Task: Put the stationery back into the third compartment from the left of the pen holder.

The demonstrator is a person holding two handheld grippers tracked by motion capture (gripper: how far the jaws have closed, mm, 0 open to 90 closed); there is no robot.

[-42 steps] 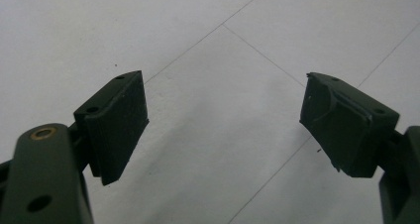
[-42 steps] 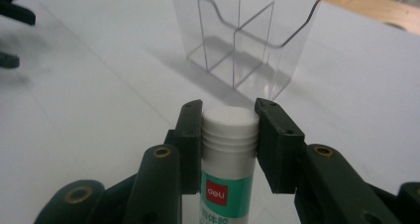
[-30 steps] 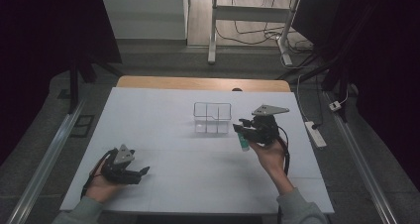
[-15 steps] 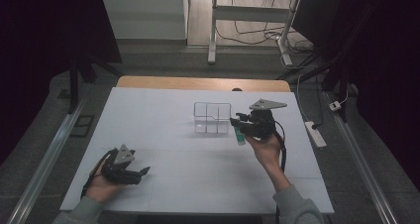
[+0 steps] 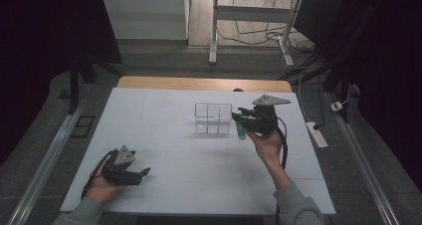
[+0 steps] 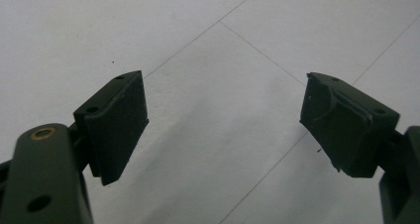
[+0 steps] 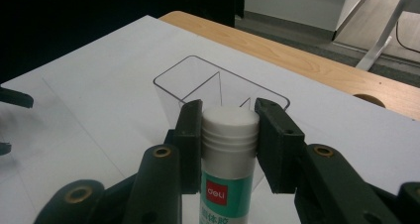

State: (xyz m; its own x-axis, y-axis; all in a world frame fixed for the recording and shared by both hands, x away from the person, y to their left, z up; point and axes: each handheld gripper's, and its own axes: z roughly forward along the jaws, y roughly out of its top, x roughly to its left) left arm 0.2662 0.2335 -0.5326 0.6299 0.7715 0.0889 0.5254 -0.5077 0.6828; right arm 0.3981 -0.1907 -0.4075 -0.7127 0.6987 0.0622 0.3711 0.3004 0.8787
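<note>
**Glue stick held upright just right of the clear organizer**

In the high view, the right hand-held gripper (image 5: 241,119) sits right of centre in the frame, its jaws pointing toward the frame's left at the clear organizer (image 5: 213,118). Between the jaws is a glue stick (image 5: 240,131) with a green-and-white label. Its long axis runs roughly upright, white cap at the top and the body hanging below the jaws toward the desk (image 5: 164,105). The stick is just beside the organizer's right wall, still outside it, so the relation that matters is short: the open compartments lie to the left of the stick in this frame and a little lower than its cap.

The right gripper view shows the same from behind. The glue stick (image 7: 229,157) stands at lower centre and the organizer (image 7: 218,87) lies directly beyond it, toward the upper middle of the frame, its dividers visible through the clear walls. The right hand-held gripper (image 7: 228,135) is partly closed and clamped on the stick's ribbed collar just under the cap, both pads pressing its sides.

The left hand-held gripper (image 5: 142,173) rests at the lower left of the high view, well apart from the organizer. In its own view the left hand-held gripper (image 6: 225,120) has jaws spread wide with nothing between them, bare desk (image 6: 208,45) beyond. The right hand is plainly the nearer one. I judge the coming move to be a short carry leftward over the rim, then a lowering into a compartment.
</note>
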